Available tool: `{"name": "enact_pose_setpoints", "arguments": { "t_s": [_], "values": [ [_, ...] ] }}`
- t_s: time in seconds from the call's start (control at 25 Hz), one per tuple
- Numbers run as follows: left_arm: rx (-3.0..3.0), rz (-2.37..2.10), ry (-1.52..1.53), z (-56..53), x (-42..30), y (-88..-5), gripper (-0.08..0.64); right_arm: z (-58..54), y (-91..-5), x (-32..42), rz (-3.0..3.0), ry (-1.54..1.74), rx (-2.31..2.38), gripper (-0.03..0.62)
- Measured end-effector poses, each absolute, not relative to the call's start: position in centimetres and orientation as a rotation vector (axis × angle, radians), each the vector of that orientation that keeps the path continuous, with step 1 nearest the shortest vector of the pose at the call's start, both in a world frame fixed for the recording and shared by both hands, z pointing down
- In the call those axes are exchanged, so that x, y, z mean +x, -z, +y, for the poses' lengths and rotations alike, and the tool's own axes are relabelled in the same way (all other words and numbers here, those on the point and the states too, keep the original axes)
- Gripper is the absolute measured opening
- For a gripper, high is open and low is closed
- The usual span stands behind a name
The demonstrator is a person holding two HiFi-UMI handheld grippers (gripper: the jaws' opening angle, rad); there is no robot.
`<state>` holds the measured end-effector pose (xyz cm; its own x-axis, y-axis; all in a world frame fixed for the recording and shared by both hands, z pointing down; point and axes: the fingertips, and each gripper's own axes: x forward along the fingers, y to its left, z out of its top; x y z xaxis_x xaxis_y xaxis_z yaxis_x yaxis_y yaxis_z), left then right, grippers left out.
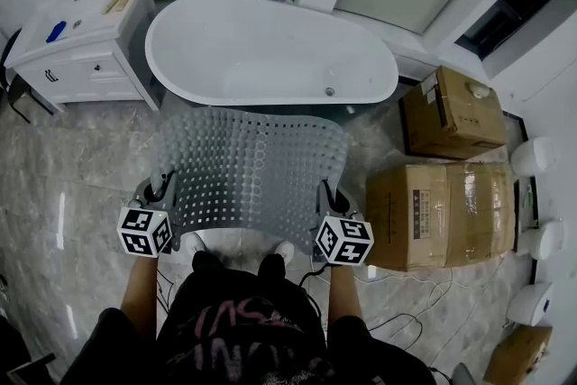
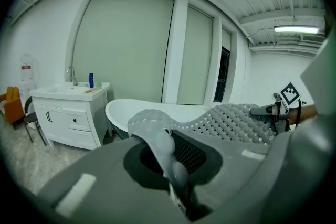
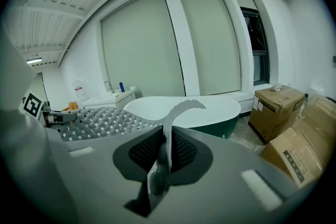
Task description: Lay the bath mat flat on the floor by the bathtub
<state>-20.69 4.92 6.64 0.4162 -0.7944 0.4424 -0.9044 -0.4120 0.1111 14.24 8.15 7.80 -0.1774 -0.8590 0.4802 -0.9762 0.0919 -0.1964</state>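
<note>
Bath mat (image 1: 252, 169) clamped at near corners by left gripper (image 1: 155, 194) and right gripper (image 1: 332, 198); uneven lowering risks creases.

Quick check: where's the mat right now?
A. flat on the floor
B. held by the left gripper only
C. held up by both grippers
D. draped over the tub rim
C: the left gripper and right gripper each pinch a side of the mat, which sags off the floor before the tub.
</note>
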Motion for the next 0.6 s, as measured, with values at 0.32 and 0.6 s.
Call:
{"name": "enact_pose_setpoints", "arguments": {
  "t_s": [0.32, 0.6],
  "values": [
    [2.332, -1.454, -0.498, 5.0, -20.8, -7.6, 0.026, 8.5, -9.0, 14.4, -2.101, -0.738, 1.835, 0.051],
    [2.309, -1.443, -0.519, 5.1, -20.9, -8.8, 0.026, 8.4, -10.0, 14.4, -2.084, -0.757, 1.823, 0.051]
  ]
}}
